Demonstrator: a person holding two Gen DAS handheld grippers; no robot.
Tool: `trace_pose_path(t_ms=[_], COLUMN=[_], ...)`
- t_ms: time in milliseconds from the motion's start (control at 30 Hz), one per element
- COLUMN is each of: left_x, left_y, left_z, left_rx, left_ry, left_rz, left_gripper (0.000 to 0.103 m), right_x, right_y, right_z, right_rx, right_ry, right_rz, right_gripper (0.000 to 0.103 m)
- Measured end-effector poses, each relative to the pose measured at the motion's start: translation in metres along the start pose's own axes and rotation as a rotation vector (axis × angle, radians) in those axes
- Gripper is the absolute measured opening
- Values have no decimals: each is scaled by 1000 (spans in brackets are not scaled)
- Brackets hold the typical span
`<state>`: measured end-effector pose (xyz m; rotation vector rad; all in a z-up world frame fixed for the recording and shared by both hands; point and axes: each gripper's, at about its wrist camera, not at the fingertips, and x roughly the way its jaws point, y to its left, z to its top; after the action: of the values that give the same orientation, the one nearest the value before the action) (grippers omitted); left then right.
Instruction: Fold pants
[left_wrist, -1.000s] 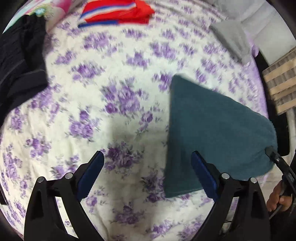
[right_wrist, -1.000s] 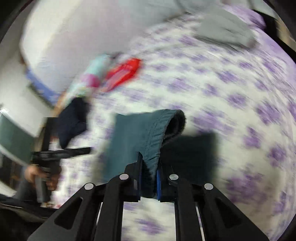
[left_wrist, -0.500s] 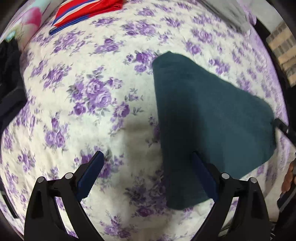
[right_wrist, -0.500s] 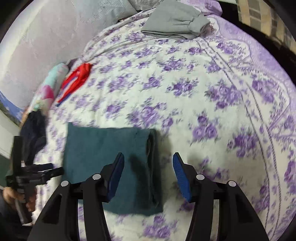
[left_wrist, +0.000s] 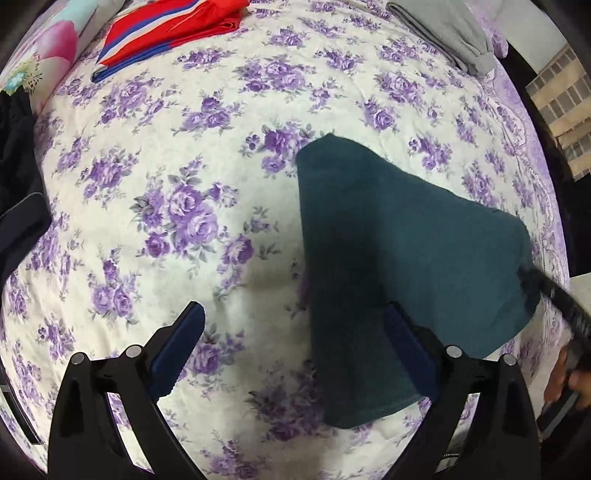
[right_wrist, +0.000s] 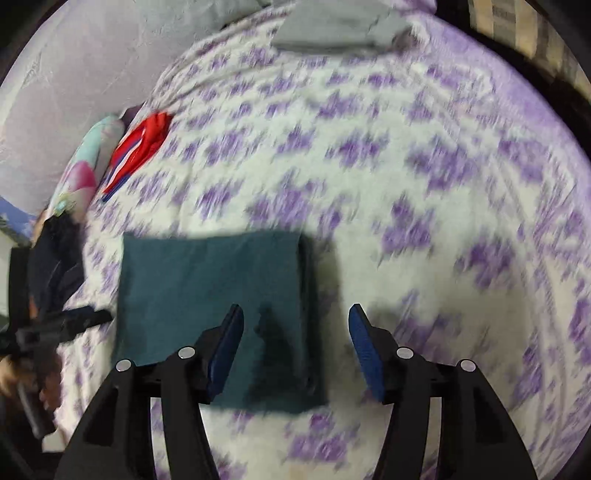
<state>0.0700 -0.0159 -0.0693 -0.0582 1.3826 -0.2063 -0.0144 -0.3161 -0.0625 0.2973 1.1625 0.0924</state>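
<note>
While we scan left to right across the bedspread (left_wrist: 229, 192), the clutter comes first: a dark garment (left_wrist: 18, 206) bunched at the left edge, a red striped garment (left_wrist: 166, 29) folded at the far side, both well apart from the work, presumably parked there to leave the middle free. Next our left gripper (left_wrist: 291, 354) hangs steeply over the spread with its jaws spread wide and nothing between them; one finger sits over bare floral print, the other over the near edge of the pants (left_wrist: 399, 258), so we read it as released and waiting, not pinning anything. The pants lie flat as a teal folded rectangle right of centre, layered edge on the right in the right wrist view, which looks like a fold just laid down. Our right gripper (right_wrist: 295, 347) is over that layered edge (right_wrist: 306, 314), jaws opening, cloth lying under the gap but no pad pressing on it, so it grasps nothing. A grey folded garment (left_wrist: 443, 33) rests far right near the head of the bed. We judge the fold near complete; remaining work is probably a tidy or a move to the folded stack. Risk: a pad snagging the top layer on lift-off. Right view is motion-blurred, so edge detail stays uncertain.
</note>
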Motion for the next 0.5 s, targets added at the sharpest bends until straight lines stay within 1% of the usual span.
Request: trace_pose_path(t_ms=[67,133,200,267,400,500], left_x=[5,12,20,22,19,16], left_y=[-6,-14,-17,-15,-12,-8], left_z=[-1,-4,-12,-14,-16,-18], left_rx=[11,26,36,36,27,37], left_ry=[2,27,49,47,47,47], left_rz=[2,-1,13,18,6,-5], left_gripper=[95,94,93,92,91,88], right_x=[6,16,21,19,13,8], right_y=[-1,-2,0,4,6,5], right_z=[-10,-21,-26,-25,-21,-16], right_rx=[7,19,13,7,18,35], right_ry=[27,61,63,56,38,12], right_rz=[3,-10,-35,-43,1,47], right_gripper=[60,60,60,61,61,66])
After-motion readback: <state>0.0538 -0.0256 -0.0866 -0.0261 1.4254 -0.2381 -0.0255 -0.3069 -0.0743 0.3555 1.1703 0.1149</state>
